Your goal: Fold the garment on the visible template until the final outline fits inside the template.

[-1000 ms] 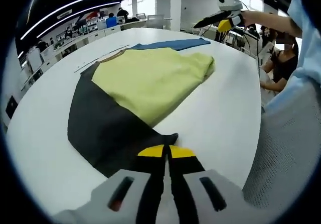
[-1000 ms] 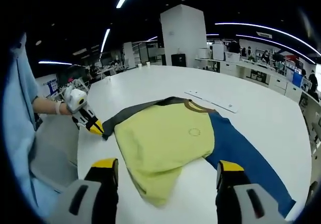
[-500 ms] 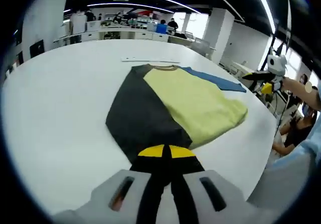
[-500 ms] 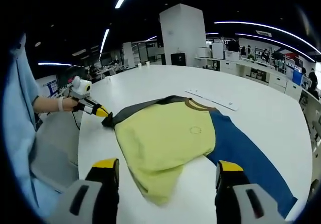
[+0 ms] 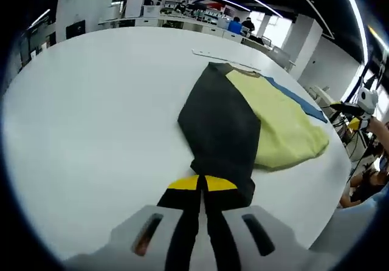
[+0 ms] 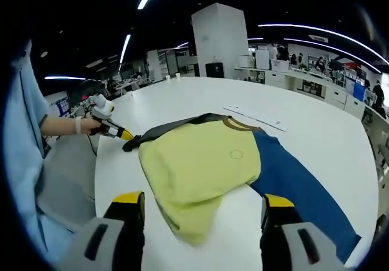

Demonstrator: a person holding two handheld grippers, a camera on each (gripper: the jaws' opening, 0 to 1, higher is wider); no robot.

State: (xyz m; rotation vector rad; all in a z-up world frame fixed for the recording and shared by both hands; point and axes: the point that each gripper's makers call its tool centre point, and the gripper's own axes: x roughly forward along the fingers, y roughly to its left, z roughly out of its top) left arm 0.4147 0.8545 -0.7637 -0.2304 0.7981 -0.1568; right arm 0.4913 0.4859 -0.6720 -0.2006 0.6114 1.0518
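Knit fabric, soft and limp, is what my left tool (image 5: 199, 183) pinches: jaws closed on the tip of the black sleeve (image 5: 222, 131) of the garment (image 6: 200, 168), which lies spread on the white counter (image 5: 91, 113); I judge it light, drapey, prone to drag and wrinkle rather than slide cleanly, so hems and sleeve ends are the places to take hold; the yellow body (image 6: 194, 164) is doubled over, matte, with a brown collar (image 6: 238, 126); the blue sleeve (image 6: 298, 186) stretches right; my right tool (image 6: 200, 213) hovers, jaws wide and empty, over the near yellow edge.
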